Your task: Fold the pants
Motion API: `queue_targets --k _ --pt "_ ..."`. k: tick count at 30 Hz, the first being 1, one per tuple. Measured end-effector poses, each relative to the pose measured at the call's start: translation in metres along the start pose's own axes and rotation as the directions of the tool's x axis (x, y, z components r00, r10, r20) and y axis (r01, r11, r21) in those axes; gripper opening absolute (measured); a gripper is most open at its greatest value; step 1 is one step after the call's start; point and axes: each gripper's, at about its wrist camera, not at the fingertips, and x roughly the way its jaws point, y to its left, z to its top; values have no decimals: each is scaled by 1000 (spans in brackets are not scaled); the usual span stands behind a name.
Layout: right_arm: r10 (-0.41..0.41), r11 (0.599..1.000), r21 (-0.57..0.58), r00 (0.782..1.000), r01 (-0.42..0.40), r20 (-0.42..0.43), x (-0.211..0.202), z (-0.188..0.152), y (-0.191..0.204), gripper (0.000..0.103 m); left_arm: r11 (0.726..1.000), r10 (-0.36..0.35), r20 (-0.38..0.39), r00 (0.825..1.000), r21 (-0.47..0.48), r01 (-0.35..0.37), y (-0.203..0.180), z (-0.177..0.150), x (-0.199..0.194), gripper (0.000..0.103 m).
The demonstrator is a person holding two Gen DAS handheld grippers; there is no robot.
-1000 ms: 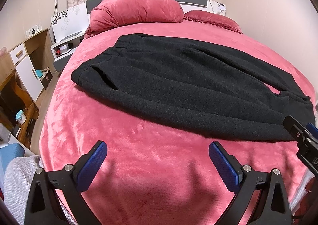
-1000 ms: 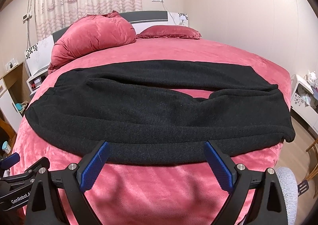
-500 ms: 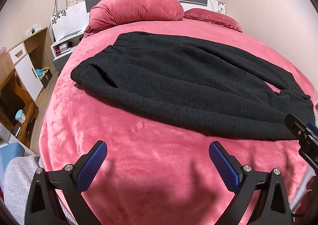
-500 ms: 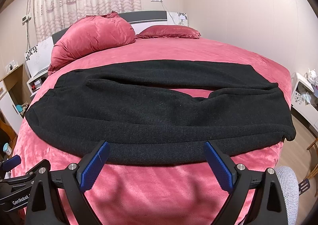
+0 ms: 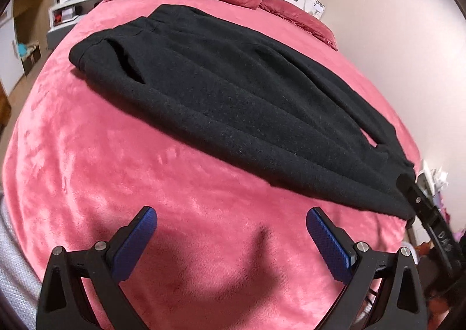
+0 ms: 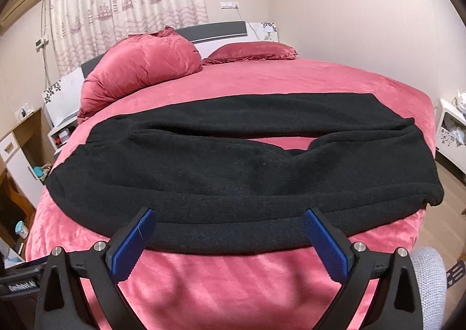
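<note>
Left gripper [image 5: 231,238] jaws spread wide, gripping nothing, over bare bedspread [image 5: 87,172] near the bed's front edge. Right gripper [image 6: 228,239] likewise released, its blue pads [image 6: 132,244] at the near hem of the pants [image 6: 233,172]. Pants lie flat across the bed, long axis left-right: waistband left, leg cuffs right. Pillows [image 6: 139,68] far left.

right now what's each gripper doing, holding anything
Left gripper: open, empty, over the pink bedspread.
Right gripper: open, empty, at the black pants edge.
</note>
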Motion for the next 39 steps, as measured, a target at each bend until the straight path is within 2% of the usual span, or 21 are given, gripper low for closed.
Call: queue_targets --k 7,12,15,19,23,27,31,35,39 --pt "-20 998 62 997 25 -78 12 -1 -19 103 999 -43 61 997 17 42 11 2 -19 103" --pt "-75 986 147 995 84 -67 12 3 -51 103 997 -59 84 995 -39 63 34 21 -24 103" --pt "-123 968 213 990 134 -65 10 7 -79 103 994 -50 126 991 -95 62 53 36 -32 103" --pt "-145 912 373 985 170 -95 7 9 -128 103 984 -45 164 985 -166 72 69 53 -39 103" --pt "-149 824 534 982 187 -114 0 6 -181 103 980 -41 172 984 -184 73 81 65 -40 103" --pt "-200 770 594 972 234 -123 -10 3 -220 102 980 -13 185 983 -193 49 91 75 -36 99" --pt "-226 708 659 966 253 -127 -18 1 -260 99 974 2 162 987 -222 35 95 79 -20 89" --pt "-242 656 704 959 274 -148 -21 -7 -288 99 961 14 153 988 -273 29 106 87 -10 88" --pt "-229 564 776 957 281 -180 -19 -15 -328 99 953 54 157 986 -303 -4 120 94 -3 88"
